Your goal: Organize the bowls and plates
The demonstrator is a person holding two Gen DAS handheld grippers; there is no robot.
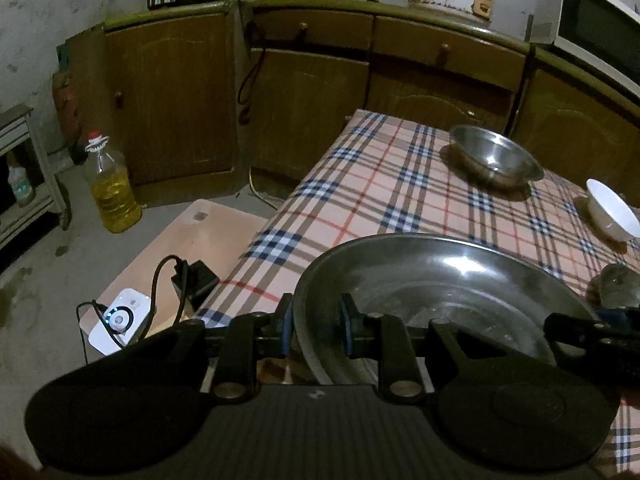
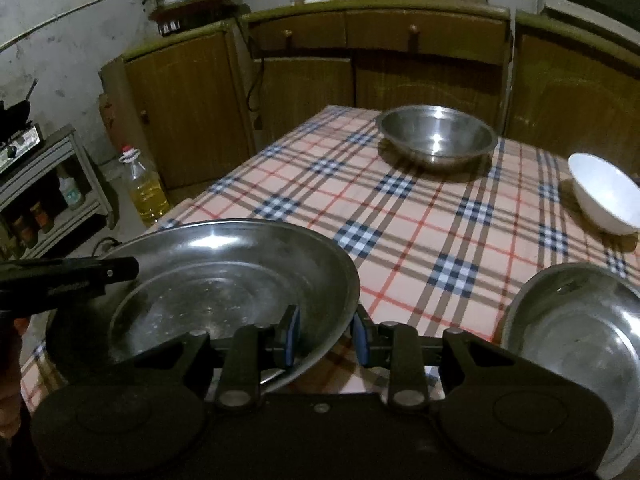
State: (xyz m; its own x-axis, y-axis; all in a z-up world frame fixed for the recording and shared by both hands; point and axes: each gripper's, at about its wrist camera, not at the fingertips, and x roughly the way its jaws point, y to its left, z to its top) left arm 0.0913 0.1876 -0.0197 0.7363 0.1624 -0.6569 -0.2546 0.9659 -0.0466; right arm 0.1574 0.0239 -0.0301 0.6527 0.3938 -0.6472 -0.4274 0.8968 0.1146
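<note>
While the steel plate (image 2: 224, 280) hangs over the near corner of the checked tablecloth (image 2: 400, 216), the left gripper (image 1: 316, 326) pinches its left rim and the right gripper (image 2: 326, 330) pinches its right rim, pads pressed on the metal. Farther along the table sit a steel bowl (image 2: 436, 140) and a white bowl (image 2: 606, 196), well apart; a second steel dish (image 2: 576, 328) lies near the right gripper.

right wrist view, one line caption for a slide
Both grippers clamp opposite rims of a steel plate above the plaid tablecloth.

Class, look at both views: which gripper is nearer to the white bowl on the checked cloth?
Right. The right gripper grips the steel plate's rim on the white bowl's side; the left gripper grips the opposite rim, farther away.
</note>
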